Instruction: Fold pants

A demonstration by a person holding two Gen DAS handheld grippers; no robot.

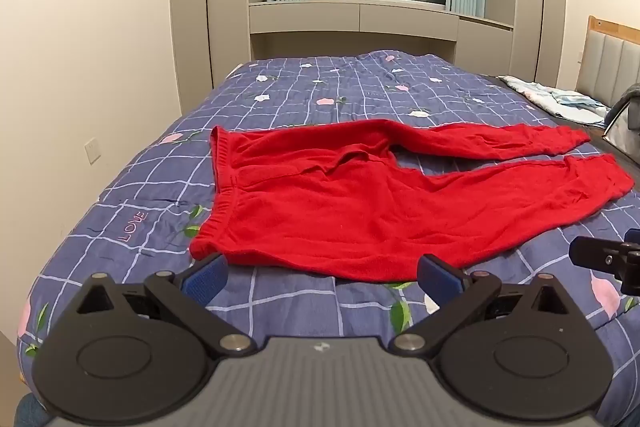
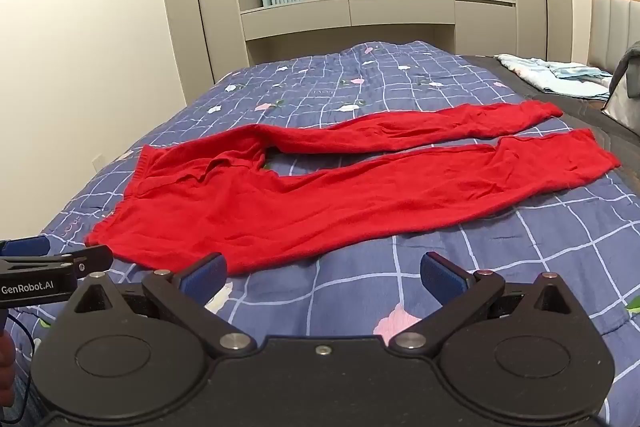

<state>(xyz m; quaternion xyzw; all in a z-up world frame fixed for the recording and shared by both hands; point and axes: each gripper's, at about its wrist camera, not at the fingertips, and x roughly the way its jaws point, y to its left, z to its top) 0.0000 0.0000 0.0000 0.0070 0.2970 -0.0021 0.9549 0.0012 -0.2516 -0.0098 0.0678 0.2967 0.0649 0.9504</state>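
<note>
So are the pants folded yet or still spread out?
Spread out. The pants lie flat on the bed, both legs apart and extended; both grippers are open, clear of them.

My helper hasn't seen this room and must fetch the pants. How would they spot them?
Find the bed with the blue checked floral quilt. The pants lie flat across its middle, legs spread apart. They are the only plain bright red thing there; the folded cloth by the headboard is pale.
</note>
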